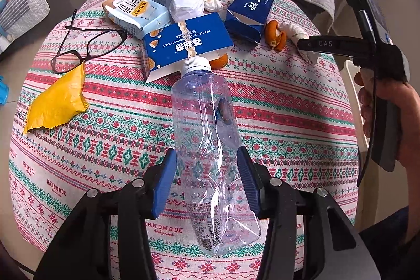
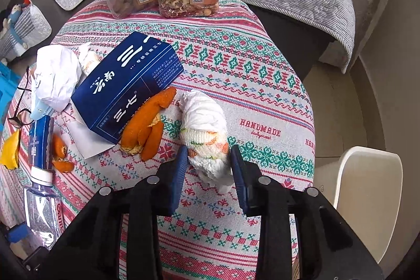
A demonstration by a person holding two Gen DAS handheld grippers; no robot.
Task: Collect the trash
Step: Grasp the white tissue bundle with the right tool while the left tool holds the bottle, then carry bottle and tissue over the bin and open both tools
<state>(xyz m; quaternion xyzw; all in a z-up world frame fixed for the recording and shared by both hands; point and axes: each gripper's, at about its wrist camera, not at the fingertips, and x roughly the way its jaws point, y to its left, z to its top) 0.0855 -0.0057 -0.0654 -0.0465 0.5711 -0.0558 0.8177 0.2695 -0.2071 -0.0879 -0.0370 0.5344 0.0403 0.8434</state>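
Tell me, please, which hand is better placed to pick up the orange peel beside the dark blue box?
Right, probably. Its gripper sits at the crumpled tissue right beside the orange peel. The left gripper, jaws around the plastic bottle, is farther away.

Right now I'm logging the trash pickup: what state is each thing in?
Bottle: capped, crumpled, lying between left gripper pads.
Tissue wad: crumpled, stained, between right gripper pads.
Biscuit box: torn open.
Glasses: unfolded.
Peel: loose.

Tablecloth (image 1: 275, 106) pink-green-white folk pattern; boxes (image 1: 187, 42) navy; wrapper (image 1: 56, 102) yellow; peel (image 2: 147, 122) orange.
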